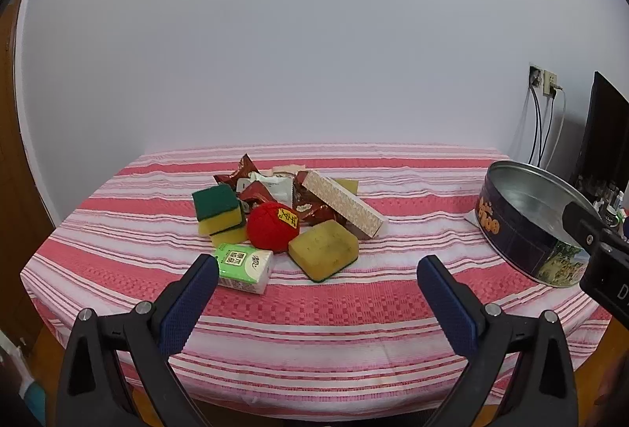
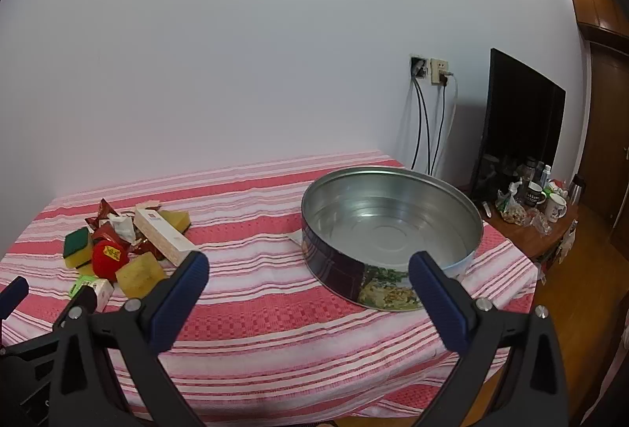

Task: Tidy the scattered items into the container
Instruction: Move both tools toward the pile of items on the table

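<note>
Here the left gripper (image 1: pixel 317 275) hangs spread and empty, presumably poised to start; the tissue pack (image 1: pixel 244 267) lies nearest, at eleven o'clock just off its left finger, heading the pile. Likewise spread, the right gripper (image 2: pixel 308 271) faces the empty tin (image 2: pixel 342 271) at twelve o'clock on the desk (image 2: pixel 255 301).

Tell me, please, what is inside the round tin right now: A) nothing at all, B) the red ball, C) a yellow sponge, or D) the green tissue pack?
A: the right wrist view looks down into the round tin and shows only its bare metal floor, while the red ball, the yellow sponge and the green tissue pack all lie on the striped cloth.
</note>
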`<action>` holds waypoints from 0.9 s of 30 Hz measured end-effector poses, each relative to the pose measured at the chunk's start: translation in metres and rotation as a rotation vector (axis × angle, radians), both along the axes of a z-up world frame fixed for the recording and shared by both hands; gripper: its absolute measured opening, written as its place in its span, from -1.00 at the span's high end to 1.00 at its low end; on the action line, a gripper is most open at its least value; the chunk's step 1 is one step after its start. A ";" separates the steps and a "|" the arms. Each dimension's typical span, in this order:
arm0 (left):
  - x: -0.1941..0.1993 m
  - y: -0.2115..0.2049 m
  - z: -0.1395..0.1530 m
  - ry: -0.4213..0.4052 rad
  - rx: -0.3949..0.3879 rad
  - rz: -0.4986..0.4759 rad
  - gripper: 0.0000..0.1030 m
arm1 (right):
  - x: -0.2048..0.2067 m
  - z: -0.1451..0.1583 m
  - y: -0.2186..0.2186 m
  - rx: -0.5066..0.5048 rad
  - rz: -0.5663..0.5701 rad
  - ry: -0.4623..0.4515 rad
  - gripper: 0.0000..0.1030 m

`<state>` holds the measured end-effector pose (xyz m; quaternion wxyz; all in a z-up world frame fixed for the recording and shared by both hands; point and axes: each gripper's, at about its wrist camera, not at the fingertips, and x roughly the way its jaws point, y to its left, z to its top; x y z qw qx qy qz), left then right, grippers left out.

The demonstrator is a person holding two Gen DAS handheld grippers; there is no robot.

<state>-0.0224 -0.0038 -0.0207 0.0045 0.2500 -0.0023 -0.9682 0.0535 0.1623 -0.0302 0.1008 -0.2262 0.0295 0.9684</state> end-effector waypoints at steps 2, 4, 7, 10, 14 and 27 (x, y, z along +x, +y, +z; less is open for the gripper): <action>-0.004 -0.003 -0.004 -0.014 0.014 -0.006 -0.99 | -0.004 -0.002 0.000 -0.002 0.006 -0.007 -1.00; -0.008 -0.007 -0.008 -0.033 0.032 -0.009 -0.99 | -0.008 -0.004 0.000 -0.004 0.011 -0.017 -1.00; -0.015 -0.013 -0.014 -0.057 0.050 -0.013 -0.98 | -0.016 -0.009 -0.002 -0.004 0.017 -0.037 -1.00; -0.019 -0.025 -0.020 -0.078 0.073 -0.011 -0.98 | -0.022 -0.015 -0.004 -0.004 0.025 -0.054 -1.00; -0.023 -0.049 -0.027 -0.085 0.084 0.045 -0.98 | -0.031 -0.023 -0.010 -0.015 0.062 -0.075 -1.00; -0.048 -0.121 -0.055 -0.167 0.260 0.155 -0.98 | -0.080 -0.056 -0.059 -0.113 0.368 -0.192 -0.99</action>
